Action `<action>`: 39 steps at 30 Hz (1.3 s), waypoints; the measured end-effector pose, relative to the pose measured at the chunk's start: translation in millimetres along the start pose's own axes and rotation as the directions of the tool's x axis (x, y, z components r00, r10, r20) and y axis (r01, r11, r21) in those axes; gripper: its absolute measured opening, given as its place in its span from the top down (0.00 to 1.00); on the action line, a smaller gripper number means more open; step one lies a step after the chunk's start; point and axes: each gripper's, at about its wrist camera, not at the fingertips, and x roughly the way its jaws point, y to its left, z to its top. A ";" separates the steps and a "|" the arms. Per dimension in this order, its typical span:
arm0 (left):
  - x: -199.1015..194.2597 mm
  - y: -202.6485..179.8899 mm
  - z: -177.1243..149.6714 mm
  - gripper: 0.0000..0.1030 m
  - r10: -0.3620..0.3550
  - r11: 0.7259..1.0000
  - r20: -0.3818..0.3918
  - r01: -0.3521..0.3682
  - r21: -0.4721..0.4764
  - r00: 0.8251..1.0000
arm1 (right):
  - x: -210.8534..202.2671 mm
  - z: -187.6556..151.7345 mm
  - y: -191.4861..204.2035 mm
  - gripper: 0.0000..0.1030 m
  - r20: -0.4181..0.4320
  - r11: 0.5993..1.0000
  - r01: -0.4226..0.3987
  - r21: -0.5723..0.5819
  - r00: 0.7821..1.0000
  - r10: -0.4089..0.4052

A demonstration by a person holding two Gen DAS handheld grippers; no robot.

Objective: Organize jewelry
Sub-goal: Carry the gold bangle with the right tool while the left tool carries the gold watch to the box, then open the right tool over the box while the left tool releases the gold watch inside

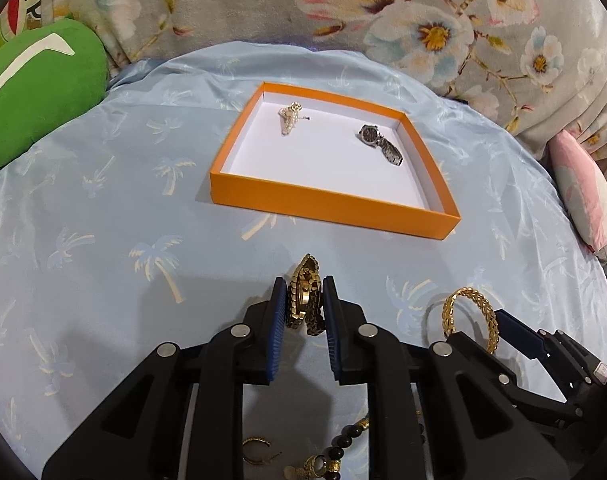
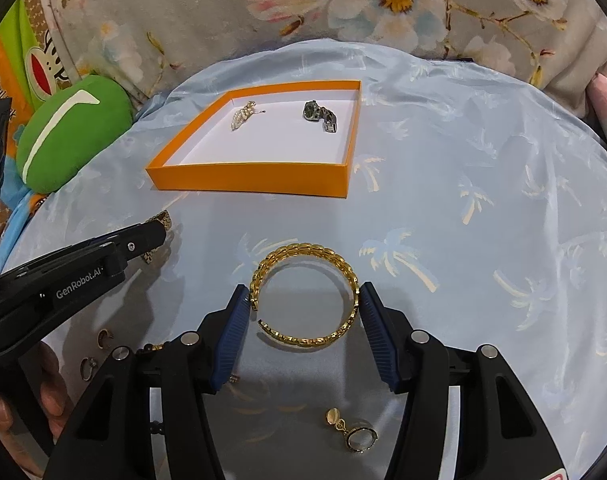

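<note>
An orange tray [image 1: 327, 210] [image 2: 247, 178] with a white floor lies on the blue cloth and holds a pearl brooch [image 1: 289, 117] [image 2: 243, 116] and a silver watch [image 1: 381, 140] [image 2: 320, 115]. My left gripper [image 1: 303, 300] is shut on a gold watch [image 1: 304, 300], held just in front of the tray; its strap also shows in the right wrist view [image 2: 161, 224]. My right gripper [image 2: 304, 300] is shut on a gold bangle [image 2: 305, 300] [image 1: 469, 316], its pads touching both sides.
A green cushion [image 1: 35, 96] [image 2: 71, 136] lies at the left, a pink cushion [image 1: 583, 196] at the right, a floral blanket [image 1: 343, 4] behind. Small rings, earrings and a bead bracelet [image 1: 343, 446] lie near me on the cloth; a gold earring [image 2: 349, 430] lies under my right gripper.
</note>
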 end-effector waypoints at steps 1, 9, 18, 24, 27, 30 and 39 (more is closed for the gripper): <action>-2.0 -1.6 1.2 0.83 0.003 1.000 0.004 -0.003 0.004 1.000 | -1.9 2.1 0.0 0.47 0.003 1.000 -0.011 0.004 1.000 0.011; -7.8 -7.6 20.9 0.83 0.009 1.000 0.024 -0.010 0.020 1.000 | -9.8 30.3 -2.9 0.47 0.046 1.000 -0.020 -0.001 0.999 0.020; 4.0 -9.6 80.9 0.83 0.039 0.999 0.093 -0.042 0.030 0.995 | 10.3 91.5 -4.7 0.47 0.095 1.000 -0.021 -0.021 0.995 0.023; 37.9 -7.0 114.2 0.83 0.054 0.998 0.093 -0.056 0.029 0.994 | 49.7 121.7 -1.3 0.47 0.054 0.997 -0.081 -0.018 0.995 0.082; 62.2 -2.2 123.2 0.83 0.033 0.999 0.061 -0.034 0.013 0.998 | 72.1 128.4 -0.8 0.47 0.024 0.995 -0.100 -0.014 0.995 0.100; 82.7 1.2 124.4 0.83 0.027 1.000 0.034 -0.027 0.006 0.999 | 88.5 131.4 -2.0 0.46 0.003 0.993 -0.115 -0.007 0.993 0.115; 108.7 5.5 123.0 0.83 0.043 0.999 -0.002 -0.043 0.008 0.999 | 109.4 133.3 5.9 0.46 -0.006 0.996 -0.056 -0.063 0.998 0.056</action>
